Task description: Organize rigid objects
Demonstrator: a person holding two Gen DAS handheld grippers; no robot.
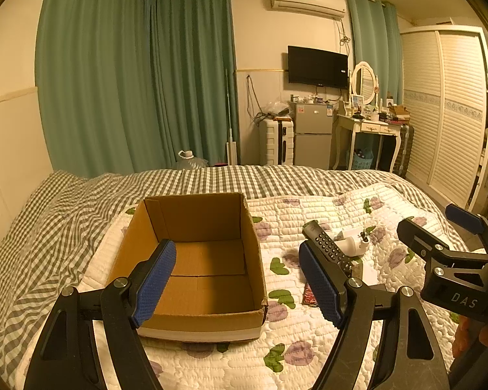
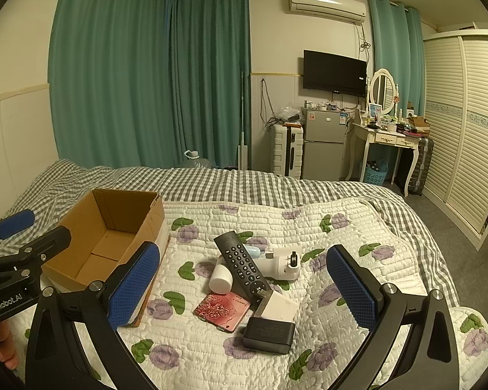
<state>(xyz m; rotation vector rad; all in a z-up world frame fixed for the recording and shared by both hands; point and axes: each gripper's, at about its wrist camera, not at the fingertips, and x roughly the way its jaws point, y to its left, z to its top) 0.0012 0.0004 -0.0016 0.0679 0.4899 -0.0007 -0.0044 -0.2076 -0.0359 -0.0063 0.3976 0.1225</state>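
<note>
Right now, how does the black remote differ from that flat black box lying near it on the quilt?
The black remote is long and narrow with rows of buttons; the flat black box is short, squarish and plain on top. The remote lies tilted, propped across a white cylinder and other white items; the box lies flat on the quilt, nearest the camera. Both are black and rigid, and neither is in the cardboard box.

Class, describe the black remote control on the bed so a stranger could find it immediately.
Start at the open cardboard box on the floral quilt; to its right lies a small heap of objects. The remote control tops that heap: long, black, the only item covered in buttons.
</note>
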